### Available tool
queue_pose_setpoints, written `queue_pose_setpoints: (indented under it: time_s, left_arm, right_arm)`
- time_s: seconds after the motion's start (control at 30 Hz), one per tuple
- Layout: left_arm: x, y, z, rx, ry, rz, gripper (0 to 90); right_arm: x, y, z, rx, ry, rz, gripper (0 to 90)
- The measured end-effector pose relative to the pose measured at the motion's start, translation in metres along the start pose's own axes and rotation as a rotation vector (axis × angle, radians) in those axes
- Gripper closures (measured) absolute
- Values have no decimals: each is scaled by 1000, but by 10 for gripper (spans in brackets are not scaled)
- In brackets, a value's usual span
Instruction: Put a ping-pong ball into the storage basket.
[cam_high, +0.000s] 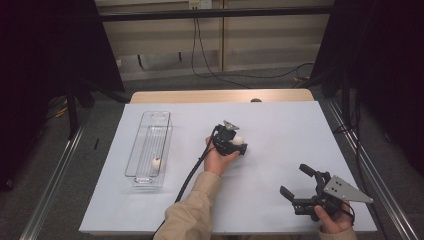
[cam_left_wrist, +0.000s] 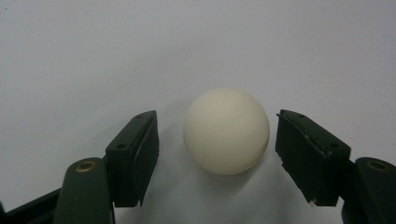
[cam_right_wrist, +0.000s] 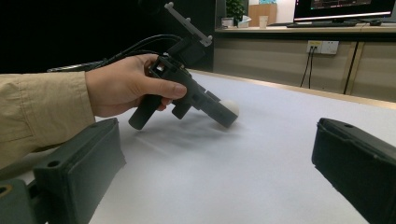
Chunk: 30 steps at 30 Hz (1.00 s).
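A cream-white ball lies on the white table sheet, near the middle of the table. My left gripper points down at it with one jaw on each side. A narrow gap shows between the ball and each pad, so the jaws stand open around it. In the high view the left gripper sits over the ball, held by a hand in a beige sleeve. My right gripper rests near the front right corner, jaws wide open with nothing between them. The right gripper view shows the left gripper tilted onto the ball.
A clear, long plastic bin stands at the table's left with another white ball inside near its front end. The left gripper's black cable trails back along the sleeve. A wooden table edge runs along the back.
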<state>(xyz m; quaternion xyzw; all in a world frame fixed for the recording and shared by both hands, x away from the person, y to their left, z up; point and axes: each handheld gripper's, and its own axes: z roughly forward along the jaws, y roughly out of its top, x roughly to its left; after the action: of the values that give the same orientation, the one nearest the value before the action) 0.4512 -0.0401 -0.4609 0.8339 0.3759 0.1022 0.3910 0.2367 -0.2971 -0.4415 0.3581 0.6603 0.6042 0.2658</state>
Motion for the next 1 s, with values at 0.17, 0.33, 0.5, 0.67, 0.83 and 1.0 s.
queue_pose_setpoints:
  time_s: [0.17, 0.33, 0.5, 0.67, 0.83, 1.0]
  left_arm:
    - [1, 1, -1, -2, 1, 3, 320]
    - [0, 1, 0, -8, -6, -2, 350]
    - [0, 0, 1, -8, 2, 2, 372]
    - [1, 0, 1, -7, -2, 8, 394]
    - [0, 0, 3, -8, -7, 8, 413]
    - [-1, -1, 4, -4, -5, 16, 444]
  right_arm:
    - [0, 0, 0, 2, 1, -2, 11]
    - [0, 0, 0, 2, 1, -2, 11]
    - [0, 0, 0, 1, 1, -2, 11]
    - [0, 0, 0, 2, 2, -3, 11]
    - [0, 0, 0, 2, 1, -2, 11]
    - [0, 0, 0, 2, 2, -1, 11]
